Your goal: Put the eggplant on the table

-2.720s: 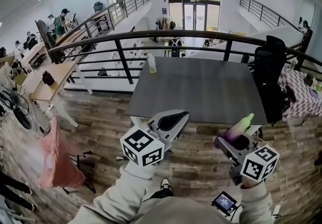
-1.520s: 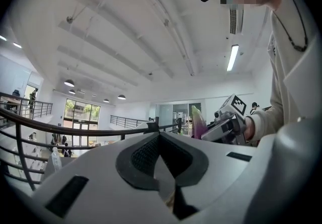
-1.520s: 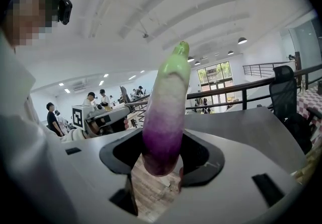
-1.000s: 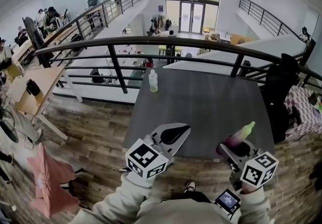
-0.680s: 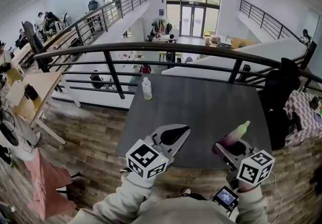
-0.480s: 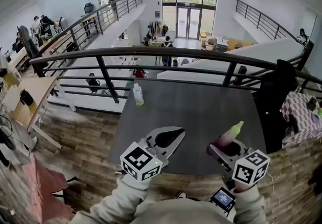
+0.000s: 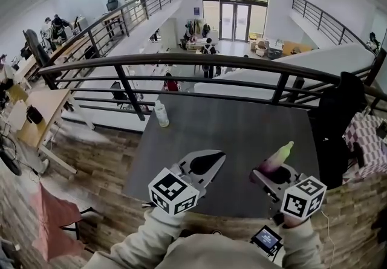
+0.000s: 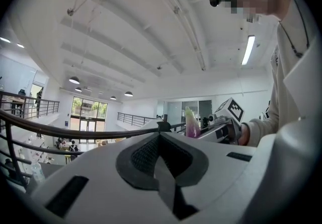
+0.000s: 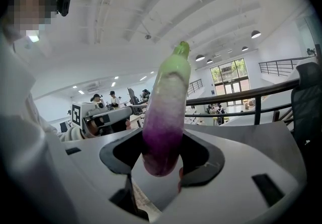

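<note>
Holding eggplant (image 7: 278,156) in right gripper (image 7: 272,172) above table (image 7: 230,123).

Dark table (image 7: 242,135) top open across middle and right (near edge too). Only obstacle on it: plastic bottle (image 7: 161,114) at far-left corner. Railing (image 7: 199,62) bounds far edge; black chair (image 7: 338,123) just beside right edge.

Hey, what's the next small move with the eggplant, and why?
Probably lower the right gripper toward the table. The eggplant stands clamped in its jaws, above the table's near part and not yet resting on it.
</note>
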### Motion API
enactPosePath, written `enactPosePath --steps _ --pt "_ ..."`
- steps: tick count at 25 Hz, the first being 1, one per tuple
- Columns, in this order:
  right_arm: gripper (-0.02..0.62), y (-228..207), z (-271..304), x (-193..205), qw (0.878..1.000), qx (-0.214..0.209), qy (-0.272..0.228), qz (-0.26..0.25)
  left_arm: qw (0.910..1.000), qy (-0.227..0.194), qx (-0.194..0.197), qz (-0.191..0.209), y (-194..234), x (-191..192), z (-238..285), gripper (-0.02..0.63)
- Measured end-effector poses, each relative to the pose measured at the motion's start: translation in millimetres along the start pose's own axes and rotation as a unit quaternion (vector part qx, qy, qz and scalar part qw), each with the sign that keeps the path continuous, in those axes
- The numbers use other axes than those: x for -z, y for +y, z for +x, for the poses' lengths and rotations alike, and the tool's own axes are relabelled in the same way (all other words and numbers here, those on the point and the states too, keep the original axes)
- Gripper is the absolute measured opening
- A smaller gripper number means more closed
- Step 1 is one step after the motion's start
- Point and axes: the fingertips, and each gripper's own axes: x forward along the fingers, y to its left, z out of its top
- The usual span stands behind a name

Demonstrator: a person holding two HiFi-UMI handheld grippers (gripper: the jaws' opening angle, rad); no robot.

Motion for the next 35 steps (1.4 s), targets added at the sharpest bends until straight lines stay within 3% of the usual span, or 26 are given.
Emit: enactPosePath --steps 7,12,21,31,35 --pt "0.230 -17 23 3 1.000 -0.005 0.014 0.013 0.9999 0.013 0.000 -0.004 20 10 6 0.005" --pt "0.230 -24 50 -6 1.000 0.001 0.027 0.010 0.9996 0.011 -0.002 -0.026 58 17 12 0.005" --pt "0.230 -28 85 -28 0.999 0.027 0.020 0.011 0.9992 0.002 0.038 -0.013 106 1 29 0.005" --pt "0.230 -51 96 -27 0.996 0.069 0.017 0.057 0.9939 0.036 0.098 -0.035 121 29 38 0.005" --pt "0.230 -57 110 -27 0.994 0.080 0.026 0.064 0.9926 0.047 0.101 -0.048 138 41 35 0.005"
